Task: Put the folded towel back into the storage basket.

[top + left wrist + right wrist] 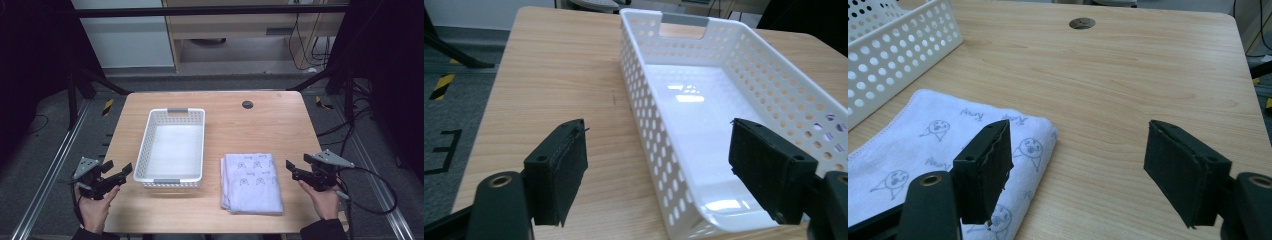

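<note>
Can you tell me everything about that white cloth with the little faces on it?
The white folded cloth with small grey cartoon faces and scribbled words looks soft, like a towel, with a stitched hem along its edge. It is folded into a neat rectangle of several layers and lies flat on the light wooden table, to the right of the white plastic basket with holes, with a gap between them. Only the table touches it. The right gripper hovers open beside its right edge, not touching.

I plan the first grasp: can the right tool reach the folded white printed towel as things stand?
Probably yes. The right tool is open beside the folded white printed towel, with bare wooden table between them and nothing blocking.
</note>
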